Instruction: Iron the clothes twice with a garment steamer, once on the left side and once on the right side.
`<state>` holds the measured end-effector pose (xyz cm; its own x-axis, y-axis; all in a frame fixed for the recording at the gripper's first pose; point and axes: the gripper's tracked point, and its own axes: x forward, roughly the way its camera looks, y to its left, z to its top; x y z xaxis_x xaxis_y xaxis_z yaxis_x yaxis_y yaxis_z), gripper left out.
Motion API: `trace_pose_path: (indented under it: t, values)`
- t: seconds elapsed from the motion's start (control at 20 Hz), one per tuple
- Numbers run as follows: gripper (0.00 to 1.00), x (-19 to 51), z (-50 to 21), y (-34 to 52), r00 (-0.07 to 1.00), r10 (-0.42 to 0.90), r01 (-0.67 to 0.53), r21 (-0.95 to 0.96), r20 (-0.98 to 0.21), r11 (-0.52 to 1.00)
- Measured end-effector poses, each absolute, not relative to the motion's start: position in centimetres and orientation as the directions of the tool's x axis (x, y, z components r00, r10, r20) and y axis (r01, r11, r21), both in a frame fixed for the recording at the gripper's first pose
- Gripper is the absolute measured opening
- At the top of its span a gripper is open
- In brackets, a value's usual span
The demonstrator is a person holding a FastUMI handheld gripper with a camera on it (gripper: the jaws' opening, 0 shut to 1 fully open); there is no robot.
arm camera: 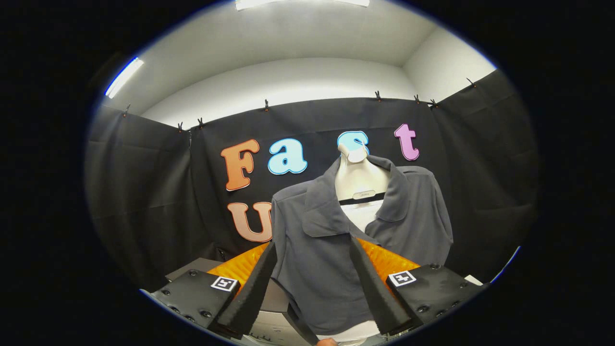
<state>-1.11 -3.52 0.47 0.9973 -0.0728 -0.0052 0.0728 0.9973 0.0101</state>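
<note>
The gripper (312,283) has its two black foam-padded fingers (250,293) spread apart, grasping nothing. Just ahead, seen between them, hangs the grey collared short-sleeved shirt (331,240) on a white mannequin torso (360,180), before the black cloth wall (144,192).

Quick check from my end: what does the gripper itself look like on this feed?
The gripper has two black wedge-shaped foam jaws with orange ridged backing, each mounted on a black bolted block carrying a small square black-and-white marker. The jaws stand apart. No cables visible.
</note>
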Motion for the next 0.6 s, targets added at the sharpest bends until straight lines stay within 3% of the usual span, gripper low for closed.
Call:
trace_pose_path:
  t: [0.6]
  values:
    - [0.98, 0.9, -3.5, -0.5, 0.992, -0.021, 0.026, 0.034, -0.123, 0.999]
